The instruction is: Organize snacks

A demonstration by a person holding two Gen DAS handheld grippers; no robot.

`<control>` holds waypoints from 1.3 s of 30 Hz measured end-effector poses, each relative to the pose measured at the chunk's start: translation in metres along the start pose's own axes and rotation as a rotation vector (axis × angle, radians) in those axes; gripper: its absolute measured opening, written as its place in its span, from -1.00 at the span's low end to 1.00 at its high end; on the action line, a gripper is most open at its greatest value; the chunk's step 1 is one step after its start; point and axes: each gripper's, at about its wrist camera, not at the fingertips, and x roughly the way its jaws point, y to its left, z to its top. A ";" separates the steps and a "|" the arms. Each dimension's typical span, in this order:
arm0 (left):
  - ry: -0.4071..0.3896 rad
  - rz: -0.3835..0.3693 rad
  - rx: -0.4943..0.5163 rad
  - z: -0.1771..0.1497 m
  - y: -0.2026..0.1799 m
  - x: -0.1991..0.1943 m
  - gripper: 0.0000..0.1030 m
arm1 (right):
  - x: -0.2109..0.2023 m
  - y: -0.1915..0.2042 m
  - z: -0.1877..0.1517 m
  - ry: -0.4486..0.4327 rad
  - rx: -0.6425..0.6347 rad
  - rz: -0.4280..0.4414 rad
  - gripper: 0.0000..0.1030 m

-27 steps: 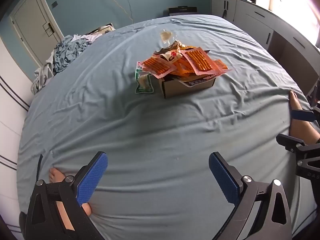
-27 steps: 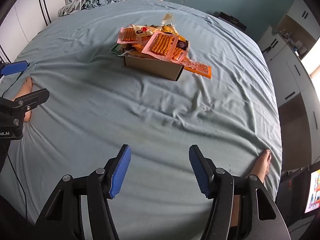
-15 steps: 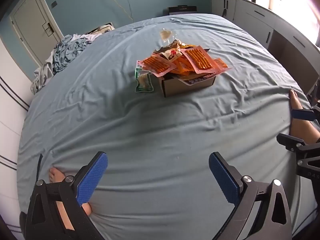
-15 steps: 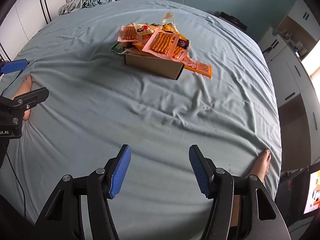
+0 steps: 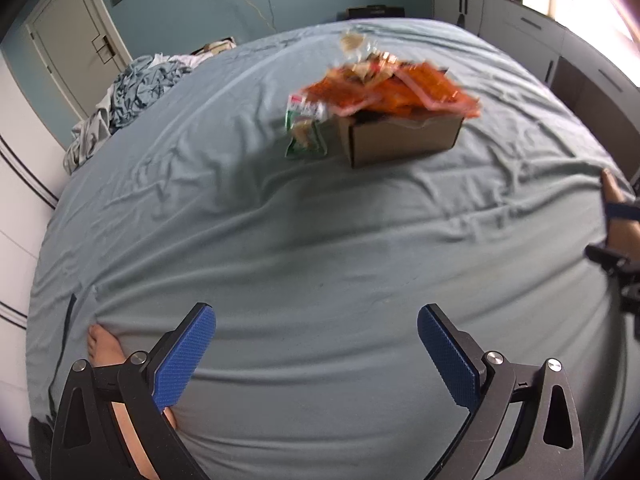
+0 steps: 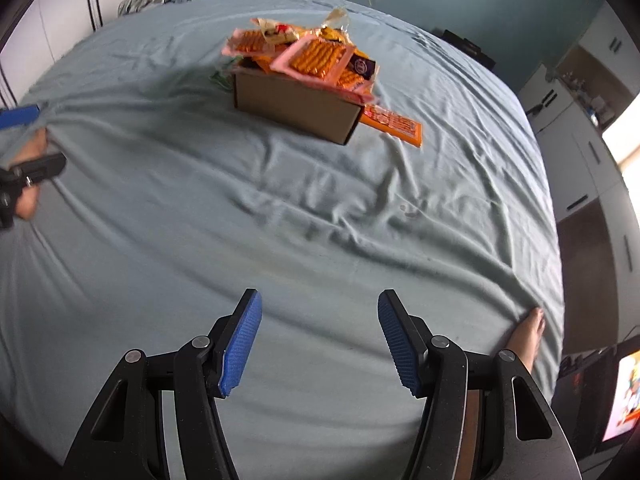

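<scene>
A brown cardboard box (image 5: 402, 140) (image 6: 296, 106) sits mid-bed, heaped with orange and pink snack packets (image 5: 400, 86) (image 6: 316, 56). A green and white packet (image 5: 305, 130) lies against its left side, and an orange packet (image 6: 394, 123) pokes out on the sheet at its right. A clear bag (image 5: 354, 42) lies just behind the pile. My left gripper (image 5: 316, 322) hangs wide open over bare sheet, well short of the box. My right gripper (image 6: 320, 312) is open too, narrower, with nothing between its blue pads.
The blue-grey bed sheet (image 5: 300, 240) is wrinkled near the box. Crumpled bedding (image 5: 136, 88) lies at the far left corner. White cabinets (image 5: 532, 36) line the right wall. A person's bare feet (image 5: 105, 346) (image 6: 528, 334) press against the near bed edge.
Both grippers have moved forward toward the box, which now looks larger and slightly blurred in both views. Their jaw openings look the same.
</scene>
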 end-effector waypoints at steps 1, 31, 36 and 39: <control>0.017 0.016 0.001 -0.007 0.003 0.015 1.00 | 0.009 0.000 -0.002 -0.001 -0.014 -0.013 0.15; -0.122 -0.100 -0.092 -0.092 0.039 0.103 1.00 | 0.153 -0.045 -0.076 -0.208 0.236 0.142 1.00; -0.123 -0.095 -0.091 -0.091 0.040 0.103 1.00 | 0.156 -0.043 -0.077 -0.221 0.238 0.143 1.00; -0.122 -0.103 -0.095 -0.091 0.041 0.104 1.00 | 0.154 -0.043 -0.078 -0.224 0.239 0.142 1.00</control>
